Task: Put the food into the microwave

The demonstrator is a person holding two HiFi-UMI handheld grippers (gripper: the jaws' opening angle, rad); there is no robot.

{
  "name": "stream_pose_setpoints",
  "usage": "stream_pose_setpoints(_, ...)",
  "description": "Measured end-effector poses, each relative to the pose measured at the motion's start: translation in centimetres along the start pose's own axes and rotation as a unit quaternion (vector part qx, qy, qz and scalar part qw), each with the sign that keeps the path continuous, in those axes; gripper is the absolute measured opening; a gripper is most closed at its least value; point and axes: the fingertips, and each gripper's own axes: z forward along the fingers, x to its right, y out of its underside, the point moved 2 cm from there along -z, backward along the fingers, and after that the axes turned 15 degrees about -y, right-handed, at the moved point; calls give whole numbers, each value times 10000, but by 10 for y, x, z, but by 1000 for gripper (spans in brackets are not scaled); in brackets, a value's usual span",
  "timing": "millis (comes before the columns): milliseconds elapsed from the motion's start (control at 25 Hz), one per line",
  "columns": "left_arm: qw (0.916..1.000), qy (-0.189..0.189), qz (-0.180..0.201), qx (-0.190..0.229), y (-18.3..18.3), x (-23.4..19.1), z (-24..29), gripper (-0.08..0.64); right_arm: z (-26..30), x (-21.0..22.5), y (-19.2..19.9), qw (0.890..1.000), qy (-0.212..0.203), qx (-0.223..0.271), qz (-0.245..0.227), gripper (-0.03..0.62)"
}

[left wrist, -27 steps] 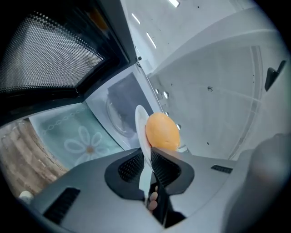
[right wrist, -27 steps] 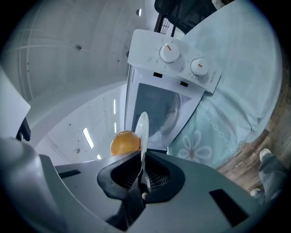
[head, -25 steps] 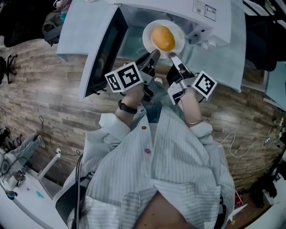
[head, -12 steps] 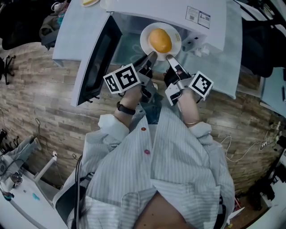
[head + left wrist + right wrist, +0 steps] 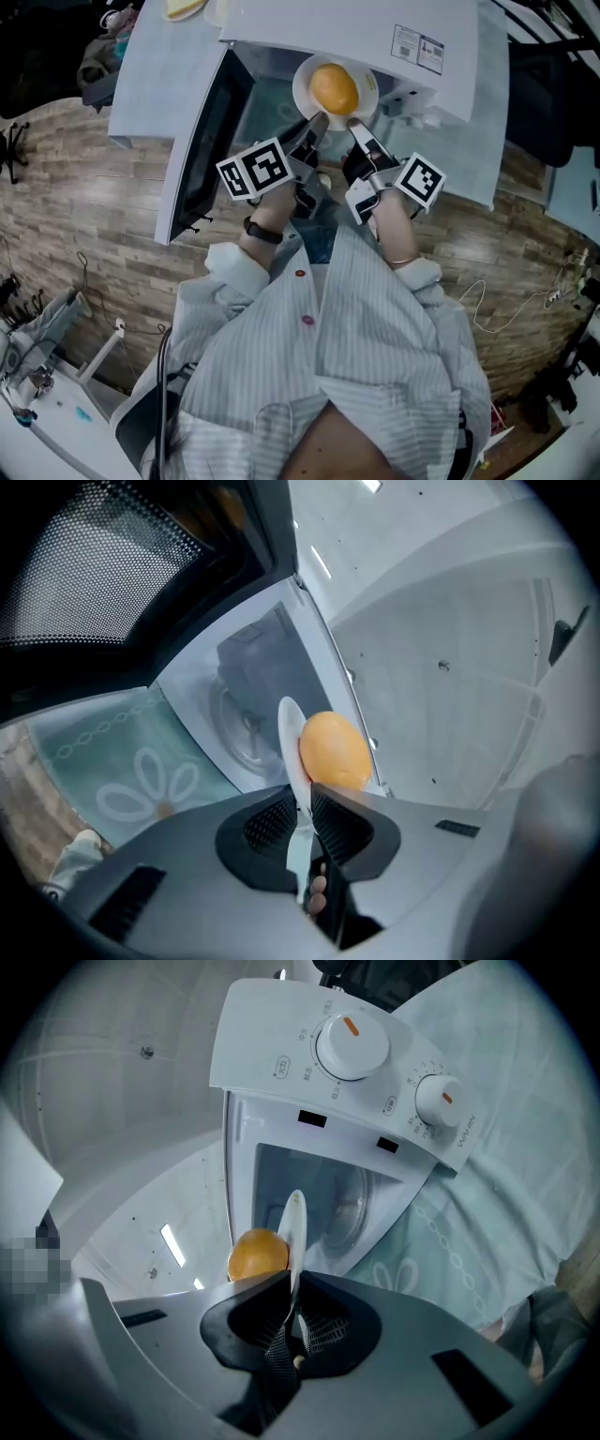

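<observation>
Floor [image 5: 84, 216] wood-plank | cloth [image 5: 141, 80] pale, under microwave [image 5: 319, 23] | left hand-held gripper [image 5: 317, 120], right hand-held gripper [image 5: 354, 124] clamp plate [image 5: 300, 94]

Gloss, matt and weave around the smooth-cased white microwave [image 5: 375, 28]

At the microwave's opening, a white round plate [image 5: 303, 94] looks glazed and glossy. On it sits an orange-yellow round bun [image 5: 335, 88] with a smooth, softly matt skin. The microwave's door [image 5: 103, 564] shows fine perforated mesh behind dark glass. Under the microwave lies a matt, pale green patterned cloth [image 5: 473, 141], and below it a grainy wooden plank floor [image 5: 103, 216]. The left gripper [image 5: 302, 808] and right gripper [image 5: 292, 1312] are matt grey plastic, with black ribbed pads [image 5: 272, 822].
</observation>
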Motion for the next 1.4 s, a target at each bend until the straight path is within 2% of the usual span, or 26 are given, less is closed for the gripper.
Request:
stream_pose_setpoints(880,9994,-81,59,-340,-7,-31,34,46,19,39,-6,9991,419,-20,-32,41)
stream_pose_setpoints(1160,9990,-105,172,-391,-10,-41,44,48,26,52,-7,9989,439,119,67,41)
stream_pose_setpoints(1400,9988,-103,262,-394,-15,-51,57,51,34,66,-11,9982,540,241,-49,41)
